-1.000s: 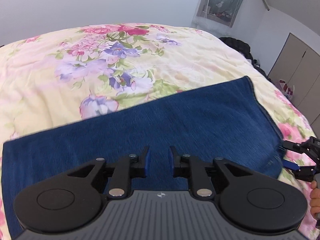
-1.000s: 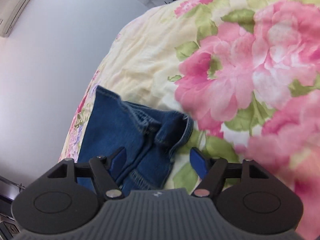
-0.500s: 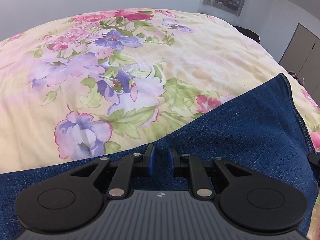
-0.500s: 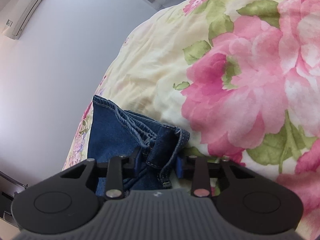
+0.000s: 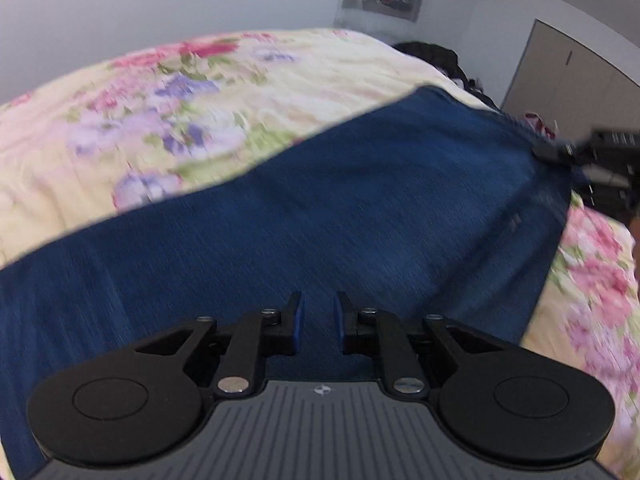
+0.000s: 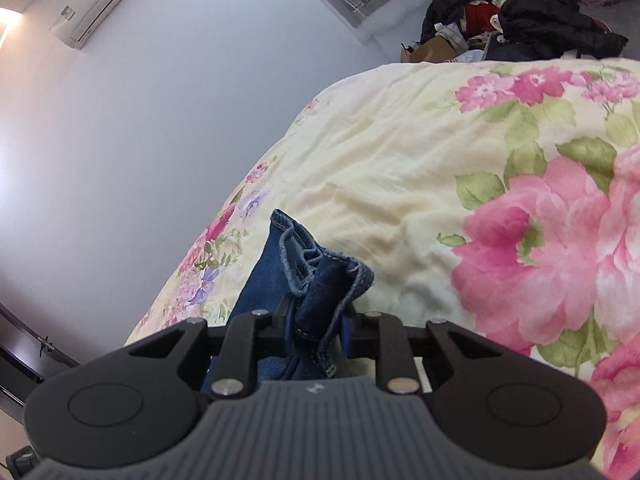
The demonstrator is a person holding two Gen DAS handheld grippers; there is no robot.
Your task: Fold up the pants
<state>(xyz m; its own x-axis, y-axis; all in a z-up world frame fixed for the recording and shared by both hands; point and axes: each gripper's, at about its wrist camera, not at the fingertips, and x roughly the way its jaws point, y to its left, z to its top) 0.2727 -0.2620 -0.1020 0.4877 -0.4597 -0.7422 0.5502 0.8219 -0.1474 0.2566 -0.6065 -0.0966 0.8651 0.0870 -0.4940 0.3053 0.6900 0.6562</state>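
Note:
Dark blue denim pants [image 5: 320, 208] are stretched across the floral bedspread [image 5: 180, 100], with their right end lifted. My left gripper [image 5: 317, 322] is over the pants near their front edge, its jaws nearly together; whether cloth is pinched between them is hidden. My right gripper [image 6: 316, 326] is shut on a bunched waistband end of the pants [image 6: 316, 280] and holds it above the bed. The right gripper also shows at the right edge of the left wrist view [image 5: 560, 154], clamped on the pants' corner. This view is motion-blurred.
The bedspread [image 6: 400, 168] covers the whole bed. A pile of dark clothes and bags [image 6: 516, 16] lies beyond the bed's far edge. A white wall with an air conditioner [image 6: 104, 0] is on the left. Wardrobe doors [image 5: 572, 80] stand at the right.
My right gripper closed on the waistband end and lifted it off the bed. My left gripper went forward to the pants' edge, then pulled back and up as the pants rose.

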